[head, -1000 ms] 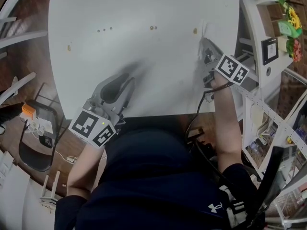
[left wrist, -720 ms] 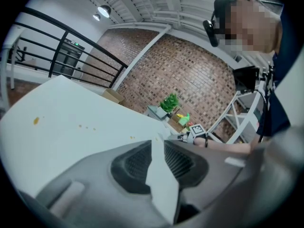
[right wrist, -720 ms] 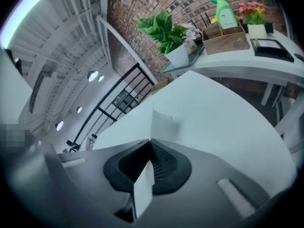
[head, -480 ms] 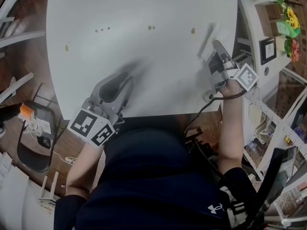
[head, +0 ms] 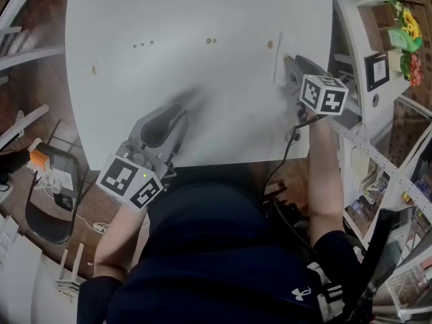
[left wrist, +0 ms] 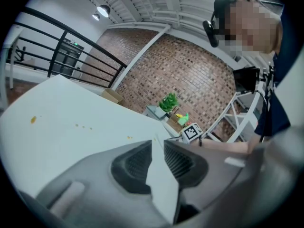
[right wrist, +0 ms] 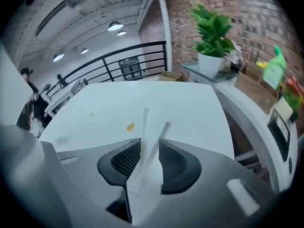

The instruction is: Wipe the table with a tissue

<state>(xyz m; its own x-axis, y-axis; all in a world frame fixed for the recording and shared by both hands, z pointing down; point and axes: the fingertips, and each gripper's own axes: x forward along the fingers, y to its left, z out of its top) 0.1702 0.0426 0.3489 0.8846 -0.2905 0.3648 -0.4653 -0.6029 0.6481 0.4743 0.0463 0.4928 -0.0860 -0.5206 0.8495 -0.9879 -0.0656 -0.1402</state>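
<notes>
The white table (head: 202, 12) carries small yellow-brown spots (head: 211, 41), one of them (head: 270, 44) just beyond my right gripper (head: 289, 63). That same spot (right wrist: 129, 126) lies ahead of the jaws in the right gripper view. The right gripper (right wrist: 147, 146) has just been opening and stands open, with a white tissue (right wrist: 145, 175) loose between its pads. The tissue (head: 277, 59) stands on edge on the table. My left gripper (head: 183, 108) rests near the front edge. The left gripper (left wrist: 158, 144) is shut on a white tissue sheet (left wrist: 161, 189).
A white shelf unit (head: 378, 52) with plants stands off the table's right edge, and a potted plant (right wrist: 213, 32) shows beyond the far right corner. A black chair (head: 47, 201) sits on the floor at the left. A cable (head: 283, 160) hangs from the right gripper.
My right gripper swung out to the right and came back left, rolling so its marker cube faces up. The tissue now stands on edge by the spot. The left gripper stayed put.
</notes>
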